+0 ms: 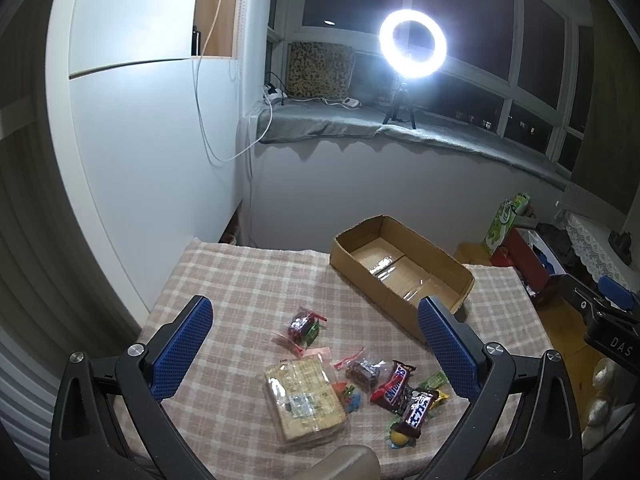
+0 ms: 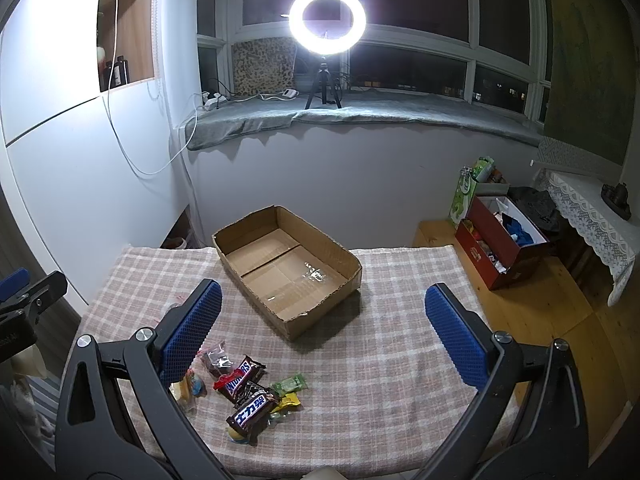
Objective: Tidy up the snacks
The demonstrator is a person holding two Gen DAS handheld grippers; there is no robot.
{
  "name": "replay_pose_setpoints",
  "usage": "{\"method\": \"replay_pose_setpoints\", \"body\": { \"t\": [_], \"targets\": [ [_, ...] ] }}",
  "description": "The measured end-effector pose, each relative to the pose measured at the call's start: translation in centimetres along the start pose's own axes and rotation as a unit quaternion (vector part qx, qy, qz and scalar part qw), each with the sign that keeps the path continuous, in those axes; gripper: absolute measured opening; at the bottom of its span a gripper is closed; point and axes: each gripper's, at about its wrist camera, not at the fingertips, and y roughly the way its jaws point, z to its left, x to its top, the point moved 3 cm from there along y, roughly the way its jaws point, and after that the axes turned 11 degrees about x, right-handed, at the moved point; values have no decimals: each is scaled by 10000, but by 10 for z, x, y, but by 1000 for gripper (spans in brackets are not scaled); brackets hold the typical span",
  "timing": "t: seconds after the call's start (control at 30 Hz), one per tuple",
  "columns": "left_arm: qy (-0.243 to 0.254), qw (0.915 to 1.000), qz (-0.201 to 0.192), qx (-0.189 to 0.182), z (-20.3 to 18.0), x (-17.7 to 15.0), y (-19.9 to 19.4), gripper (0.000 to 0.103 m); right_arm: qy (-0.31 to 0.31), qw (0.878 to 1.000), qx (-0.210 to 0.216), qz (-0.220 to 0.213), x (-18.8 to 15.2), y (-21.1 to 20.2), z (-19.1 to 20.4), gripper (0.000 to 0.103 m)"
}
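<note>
Checked tablecloth point(image 2: 400, 360) over a small table, lit by a ring light point(image 2: 327, 20) on the sill; on it we list:

- Snacks, all loose at the near edge: cracker pack point(image 1: 304, 400), two Snickers bars point(image 1: 394, 386) point(image 2: 252, 414), small candy bags point(image 1: 302, 326), green point(image 2: 289, 384) and yellow wrappers point(image 2: 289, 402).
- Box point(image 2: 288, 272), cardboard, open-topped, farther back; we see nothing inside it.
- Left gripper point(image 1: 316, 348): wide open, nothing held, above the crackers.
- Right gripper point(image 2: 324, 332): wide open, nothing held, facing the box.

Progress, in our judgement: none yet; every item remains to be boxed.
</note>
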Motion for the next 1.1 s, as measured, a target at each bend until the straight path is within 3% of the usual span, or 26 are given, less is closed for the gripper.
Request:
{"method": "replay_pose_setpoints", "body": {
  "t": [1.1],
  "targets": [
    [43,10000,-22,-13,-5,4,5,102,-2,10000,-8,39,-2,4,-4,103]
  ]
}}
